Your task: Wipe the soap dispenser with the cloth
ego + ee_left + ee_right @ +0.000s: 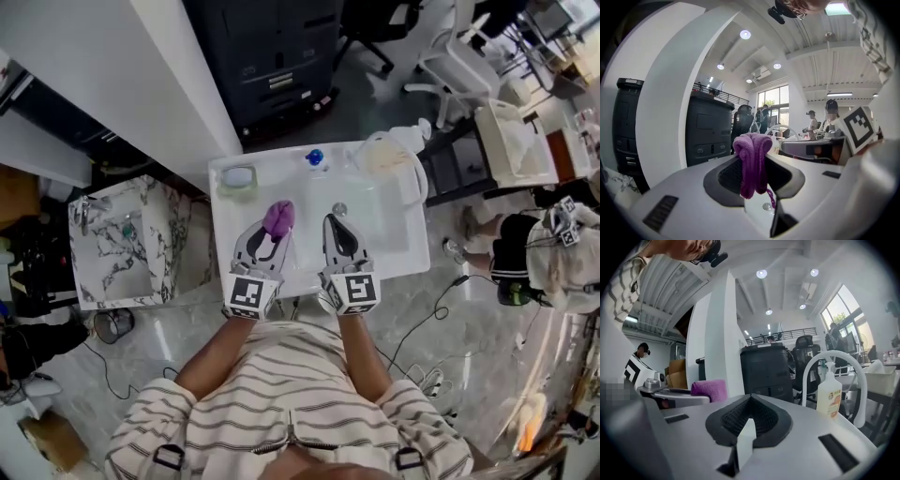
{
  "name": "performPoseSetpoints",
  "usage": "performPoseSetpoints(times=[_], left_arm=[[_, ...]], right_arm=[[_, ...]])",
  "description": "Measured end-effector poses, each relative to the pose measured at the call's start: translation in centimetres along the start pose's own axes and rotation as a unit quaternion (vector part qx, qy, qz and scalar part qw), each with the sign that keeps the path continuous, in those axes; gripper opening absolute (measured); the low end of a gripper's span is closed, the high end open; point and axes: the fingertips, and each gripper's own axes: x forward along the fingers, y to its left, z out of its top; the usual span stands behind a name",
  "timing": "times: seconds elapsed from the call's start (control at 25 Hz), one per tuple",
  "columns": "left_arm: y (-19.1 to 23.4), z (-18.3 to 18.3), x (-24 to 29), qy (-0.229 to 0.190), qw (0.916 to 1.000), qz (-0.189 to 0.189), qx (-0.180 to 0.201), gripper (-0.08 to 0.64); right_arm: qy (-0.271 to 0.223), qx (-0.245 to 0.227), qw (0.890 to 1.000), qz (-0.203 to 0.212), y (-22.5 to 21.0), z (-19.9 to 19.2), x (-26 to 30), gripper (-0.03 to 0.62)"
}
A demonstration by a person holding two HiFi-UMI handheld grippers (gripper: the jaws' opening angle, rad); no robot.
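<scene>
Striped shirt (291, 394) fills the foot of the head view, both forearms reaching out over a white basin (394, 230); on the left, the left gripper (272, 236) has its jaws pinched on a purple cloth (752, 161), which bunches above the pads and hangs folded between them; just beside it, the right gripper (337, 225) has its jaws pressed together with nothing between them, its tips near the drain (339, 208); further right, in the right gripper view, the soap dispenser (829, 392) stands upright, a pale bottle with an orange label and a white pump, in front of a white arched tap (805, 380), well apart from both grippers and untouched by the cloth.
</scene>
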Motion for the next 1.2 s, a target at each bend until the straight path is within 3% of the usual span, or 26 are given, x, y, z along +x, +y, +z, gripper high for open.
performPoseSetpoints(times=[0.48, 1.2], left_arm=[[0.4, -3.1, 6.5, 0.023, 0.9988, 0.044, -0.004, 0.118], [3.1, -7.2, 9.8, 0.037, 0.9965, 0.072, -0.023, 0.118]], right_arm=[[0.017, 0.018, 0.999, 0.027, -5.7, -3.5, 6.0, 0.008], [0.051, -0.015, 0.997, 0.056, -6.7, -9.0, 13.1, 0.025]])
